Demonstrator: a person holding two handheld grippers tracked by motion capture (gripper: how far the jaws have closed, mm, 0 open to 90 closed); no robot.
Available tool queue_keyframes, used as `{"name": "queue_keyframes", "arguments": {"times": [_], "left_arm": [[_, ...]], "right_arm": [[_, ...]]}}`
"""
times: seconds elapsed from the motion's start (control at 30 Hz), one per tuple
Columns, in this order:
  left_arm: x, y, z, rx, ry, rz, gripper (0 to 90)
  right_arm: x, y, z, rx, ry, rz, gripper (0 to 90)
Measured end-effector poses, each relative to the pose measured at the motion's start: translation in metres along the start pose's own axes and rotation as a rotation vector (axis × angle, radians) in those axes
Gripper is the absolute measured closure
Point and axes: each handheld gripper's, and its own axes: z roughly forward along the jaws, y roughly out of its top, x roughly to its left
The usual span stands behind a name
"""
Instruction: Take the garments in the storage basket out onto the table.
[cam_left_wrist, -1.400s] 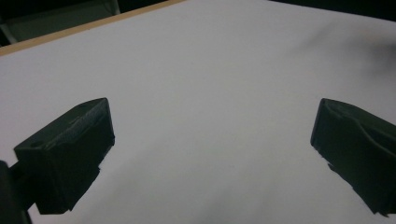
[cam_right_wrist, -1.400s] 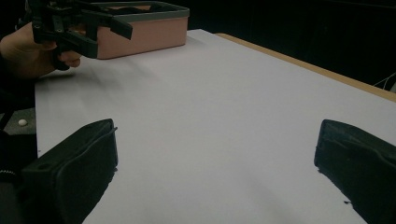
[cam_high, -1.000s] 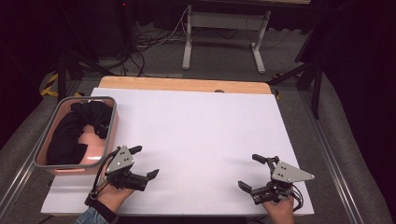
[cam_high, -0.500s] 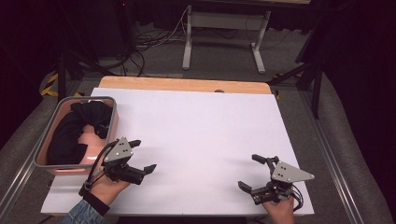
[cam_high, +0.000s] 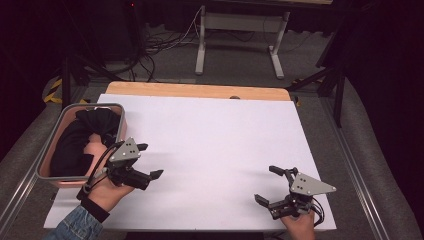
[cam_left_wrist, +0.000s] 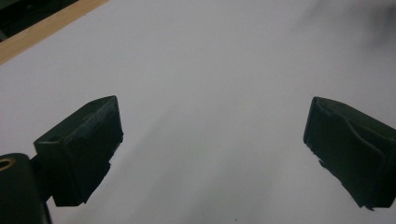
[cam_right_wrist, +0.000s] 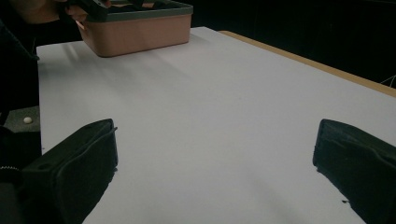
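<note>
A pink bin (cam_high: 51, 175) with a grey rim stands at the table's left edge, and dark cloth (cam_high: 75, 137) lies inside it. My left gripper (cam_high: 148, 161) hovers just right of the bin, open, with nothing between its jaws. In the left gripper view its jaws stand wide apart over bare white board (cam_left_wrist: 210, 93). Near the front right corner my right gripper (cam_high: 267, 185) is open and empty too. The right gripper view looks across the board to the bin (cam_right_wrist: 140, 32) at the far left.
The white board (cam_high: 215, 145) covers most of the table, with a wooden strip (cam_high: 200, 91) along its far edge. Metal rails run down both sides. Cables and a stand's legs (cam_high: 235, 45) lie on the floor beyond.
My left gripper has drifted slightly left and back, closer to the bin. The right gripper has stayed where it was.
</note>
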Motion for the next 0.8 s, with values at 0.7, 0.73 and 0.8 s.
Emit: {"name": "queue_keyframes", "arguments": {"times": [0.7, 0.73, 0.8], "left_arm": [[0.038, 0.016, -0.024, 0.054, 0.06, -0.025, 5.4], [0.04, 0.017, -0.025, 0.058, 0.062, -0.029, 5.4], [0.047, 0.017, -0.027, 0.064, 0.071, -0.041, 5.4]], "right_arm": [[-0.001, -0.001, 0.001, 0.007, 0.01, 0.004, 0.7], [-0.001, -0.001, 0.001, 0.007, 0.011, 0.004, 0.7], [-0.001, -0.001, 0.001, 0.007, 0.012, 0.004, 0.7]]}}
